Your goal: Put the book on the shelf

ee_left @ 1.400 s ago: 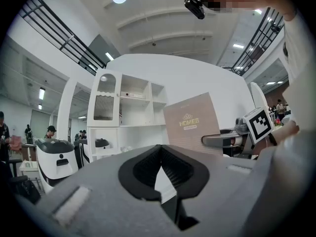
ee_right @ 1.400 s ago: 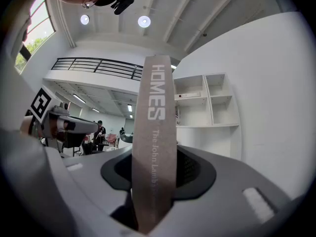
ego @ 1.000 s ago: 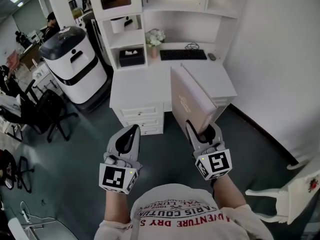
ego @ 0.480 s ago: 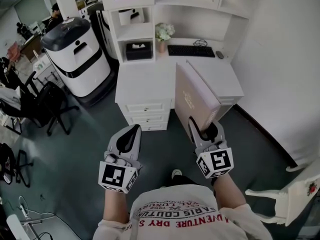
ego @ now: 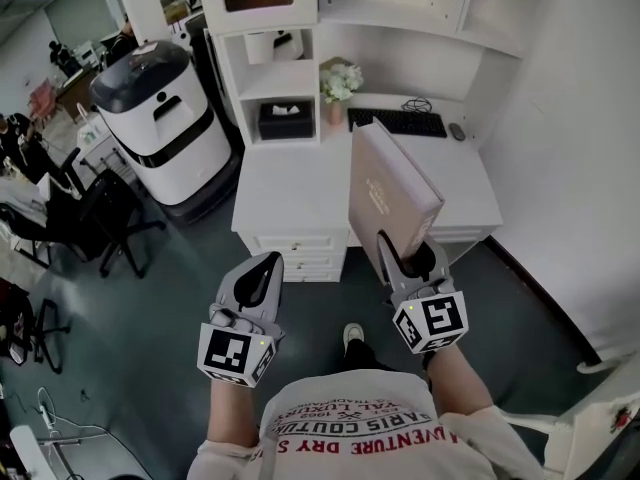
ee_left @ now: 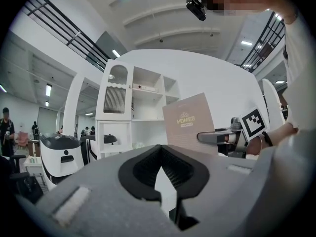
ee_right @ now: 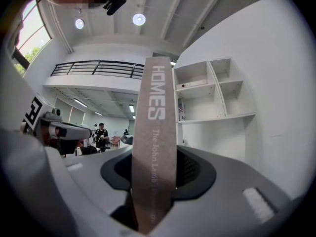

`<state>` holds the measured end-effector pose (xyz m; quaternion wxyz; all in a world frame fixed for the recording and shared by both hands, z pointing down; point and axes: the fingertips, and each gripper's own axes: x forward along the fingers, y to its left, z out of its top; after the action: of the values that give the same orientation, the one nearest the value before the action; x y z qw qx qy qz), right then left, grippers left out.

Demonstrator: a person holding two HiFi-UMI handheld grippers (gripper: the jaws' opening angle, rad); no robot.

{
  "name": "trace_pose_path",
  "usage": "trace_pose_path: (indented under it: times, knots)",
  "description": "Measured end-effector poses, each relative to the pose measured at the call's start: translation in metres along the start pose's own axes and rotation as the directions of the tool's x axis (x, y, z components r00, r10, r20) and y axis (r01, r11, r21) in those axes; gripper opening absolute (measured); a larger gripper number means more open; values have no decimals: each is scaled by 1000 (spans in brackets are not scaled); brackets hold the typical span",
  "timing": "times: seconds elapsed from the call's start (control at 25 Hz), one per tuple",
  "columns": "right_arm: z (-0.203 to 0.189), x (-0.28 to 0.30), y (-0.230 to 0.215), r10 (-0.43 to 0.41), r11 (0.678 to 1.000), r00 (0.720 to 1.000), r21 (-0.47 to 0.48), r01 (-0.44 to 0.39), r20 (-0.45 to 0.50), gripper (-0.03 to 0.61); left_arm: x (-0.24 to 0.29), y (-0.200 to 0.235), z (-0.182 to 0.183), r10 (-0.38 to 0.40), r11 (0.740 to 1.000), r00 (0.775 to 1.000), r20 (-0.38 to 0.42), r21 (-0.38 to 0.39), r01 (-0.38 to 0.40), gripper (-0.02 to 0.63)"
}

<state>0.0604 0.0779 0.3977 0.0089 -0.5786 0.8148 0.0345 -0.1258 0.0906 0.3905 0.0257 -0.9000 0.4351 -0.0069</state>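
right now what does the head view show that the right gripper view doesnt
Only the head view: the desk top with the keyboard, the flowers, the black tissue box and the drawers below. Only the right gripper view: the print on the spine of the book, the ceiling lights and a balcony railing. Both: the book clamped in the right gripper, the left gripper beside it, and the white shelf unit.

Head view looks down; gripper views, apparently level, share the shelf (ee_left: 148, 107)
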Motion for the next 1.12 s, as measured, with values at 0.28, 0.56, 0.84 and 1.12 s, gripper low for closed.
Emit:
trace_pose_path:
  times: [0.28, 0.56, 0.84, 1.12]
  knots:
    - [14, 73, -81, 32, 999, 999, 1, -32, 30, 172, 99, 19, 24, 46, 998, 998, 41, 33, -48, 6]
    - [19, 127, -135, 58, 998, 997, -21, -57, 41, 170, 172, 33, 38, 65, 997, 996, 62, 25, -67, 6]
    - [31, 166, -151, 64, 997, 996, -39, -62, 54, 170, 214, 51, 39, 48, 998, 997, 59, 39, -50, 6]
    - [76, 211, -150, 60, 991, 992, -127, -45, 114, 170, 251, 76, 61, -15, 997, 995, 97, 71, 8, 6]
